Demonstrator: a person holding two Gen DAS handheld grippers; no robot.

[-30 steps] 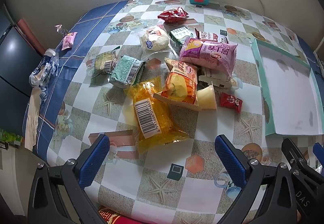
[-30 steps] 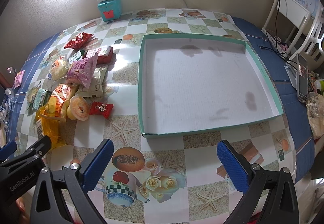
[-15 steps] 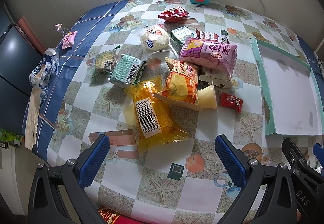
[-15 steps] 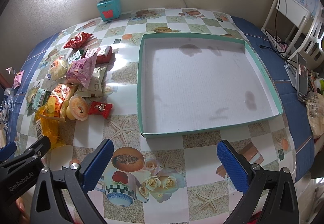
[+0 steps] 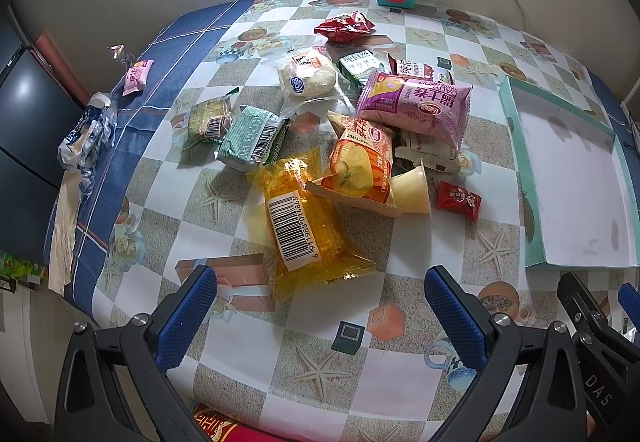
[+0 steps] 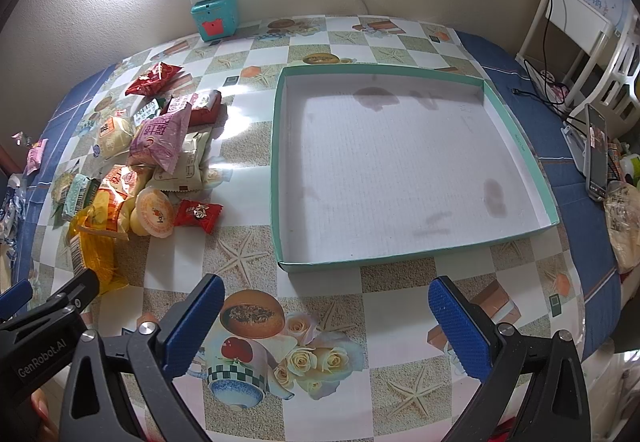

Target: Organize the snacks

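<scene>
A heap of snack packets lies on the patterned table. Nearest my left gripper (image 5: 320, 316), which is open and holds nothing, is a yellow packet with a barcode (image 5: 306, 224). Behind it lie an orange packet (image 5: 360, 170), a purple packet (image 5: 416, 106), a jelly cup (image 5: 412, 192), a red candy (image 5: 456, 198), green packets (image 5: 254, 138) and a red bag (image 5: 344, 27). An empty teal-rimmed white tray (image 6: 516, 130) sits right of the heap. My right gripper (image 6: 326, 326) hovers open before the tray's near edge. The heap (image 6: 160, 150) lies to its left.
A teal box under a white power strip (image 6: 214, 16) stands at the wall. A pink packet (image 5: 138, 76) and a crumpled wrapper (image 5: 86, 140) lie on the blue cloth at the left edge. A phone on a stand (image 6: 596, 152) and a white chair (image 6: 580, 26) are at the right.
Both views have shifted only slightly; the grippers stay open and no snack has moved.
</scene>
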